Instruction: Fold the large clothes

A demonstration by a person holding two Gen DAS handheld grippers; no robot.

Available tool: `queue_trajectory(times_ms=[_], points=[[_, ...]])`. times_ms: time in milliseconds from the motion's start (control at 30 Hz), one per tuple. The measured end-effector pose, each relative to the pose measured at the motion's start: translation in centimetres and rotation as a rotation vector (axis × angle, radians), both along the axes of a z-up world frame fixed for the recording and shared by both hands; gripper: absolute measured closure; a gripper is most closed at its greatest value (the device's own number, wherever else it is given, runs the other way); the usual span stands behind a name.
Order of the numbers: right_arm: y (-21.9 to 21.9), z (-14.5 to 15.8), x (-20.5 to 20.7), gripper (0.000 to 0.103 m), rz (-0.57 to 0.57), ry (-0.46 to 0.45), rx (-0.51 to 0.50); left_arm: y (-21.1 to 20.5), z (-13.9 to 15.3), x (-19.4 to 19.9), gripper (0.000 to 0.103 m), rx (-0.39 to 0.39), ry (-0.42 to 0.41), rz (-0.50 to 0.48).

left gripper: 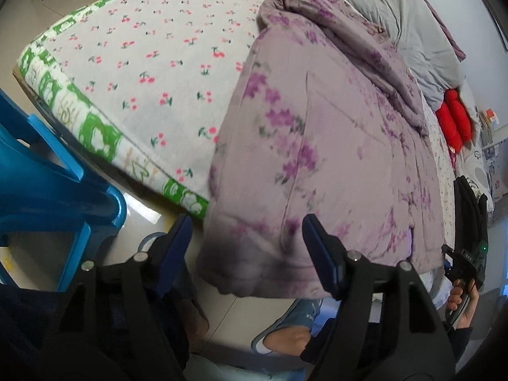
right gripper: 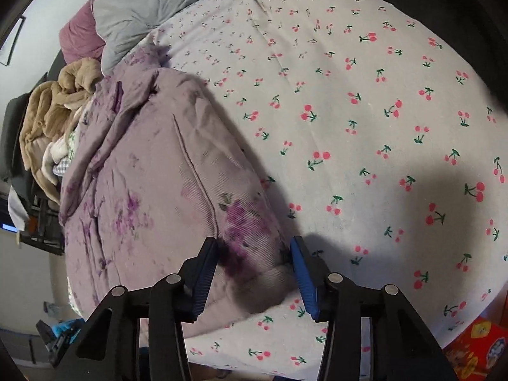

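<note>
While a cherry-print bed sheet (right gripper: 365, 120) fills the right-wrist frame's right half, a lilac floral quilted garment (left gripper: 317, 146) is seen centre-right in the left-wrist view. The right gripper (right gripper: 254, 263) pads are set astride its corner, contact uncertain; the left gripper (left gripper: 244, 247) is seen part-open, holding nothing.

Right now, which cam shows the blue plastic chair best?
Left wrist. The blue plastic chair fills the lower left there, standing on the floor beside the bed edge. The right wrist view does not show it at all.
</note>
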State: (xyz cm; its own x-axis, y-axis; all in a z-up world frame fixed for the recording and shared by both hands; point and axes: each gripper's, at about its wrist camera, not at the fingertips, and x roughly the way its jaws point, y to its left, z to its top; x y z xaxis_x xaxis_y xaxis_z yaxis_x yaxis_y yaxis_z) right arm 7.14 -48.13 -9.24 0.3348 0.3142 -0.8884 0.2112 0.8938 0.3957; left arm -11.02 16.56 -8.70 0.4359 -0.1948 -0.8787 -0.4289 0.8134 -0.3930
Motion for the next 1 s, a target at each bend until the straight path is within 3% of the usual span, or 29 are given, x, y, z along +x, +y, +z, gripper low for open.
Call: queue_trajectory(times_ms=[200, 333, 367, 400, 433, 467, 567, 633, 700, 800, 867, 933, 1000], points=[[-0.9, -1.2, -0.1, 0.054, -0.046, 0.07, 0.044, 0.1, -1.9, 0.0, 0.031, -0.05, 0.033, -0.013], [0.2, -1.6, 0.2, 0.053, -0.014, 0.089, 0.001, -0.1, -3.2, 1.0, 0.031, -0.056, 0.063, -0.014], [0.3, -1.7, 0.3, 0.053, -0.014, 0.094, -0.011, -0.3, -3.4, 1.2, 0.043, -0.056, 0.061, -0.014], [0.5, -1.5, 0.3, 0.062, -0.014, 0.087, -0.026, -0.5, -3.3, 1.3, 0.057, -0.067, 0.046, -0.025], [0.8, -1.0, 0.3, 0.071, -0.004, 0.062, -0.043, -0.7, -3.0, 1.3, 0.081, -0.074, 0.037, -0.037], [1.4, 0.0, 0.2, 0.083, 0.029, 0.01, -0.052, -1.2, -2.2, 0.9, 0.083, -0.023, 0.036, -0.035], [2.6, 2.5, -0.4, 0.084, 0.086, -0.123, -0.017, -2.4, 0.4, -0.3, 0.085, 0.087, -0.016, -0.056], [2.7, 2.9, -0.5, 0.084, 0.094, -0.14, 0.03, -3.7, 2.1, -0.8, 0.085, 0.156, -0.068, -0.071], [2.7, 1.7, 0.0, 0.079, 0.083, -0.078, 0.05, -4.4, 2.3, -0.4, 0.085, 0.17, -0.083, -0.11], [2.2, -0.5, 0.5, 0.073, 0.048, 0.04, 0.031, -3.8, 0.6, 0.9, 0.081, 0.073, -0.038, -0.108], [1.8, -1.7, 0.7, 0.063, 0.022, 0.107, 0.047, -2.4, -1.2, 1.4, 0.063, -0.063, 0.0, -0.061], [1.8, -2.4, 0.8, 0.061, 0.026, 0.139, 0.049, -1.4, -1.8, 1.2, 0.063, -0.147, 0.006, -0.006], [2.1, -2.3, 0.7, 0.06, 0.051, 0.131, 0.018, -1.3, -1.5, 1.2, 0.066, -0.158, -0.01, 0.003]])
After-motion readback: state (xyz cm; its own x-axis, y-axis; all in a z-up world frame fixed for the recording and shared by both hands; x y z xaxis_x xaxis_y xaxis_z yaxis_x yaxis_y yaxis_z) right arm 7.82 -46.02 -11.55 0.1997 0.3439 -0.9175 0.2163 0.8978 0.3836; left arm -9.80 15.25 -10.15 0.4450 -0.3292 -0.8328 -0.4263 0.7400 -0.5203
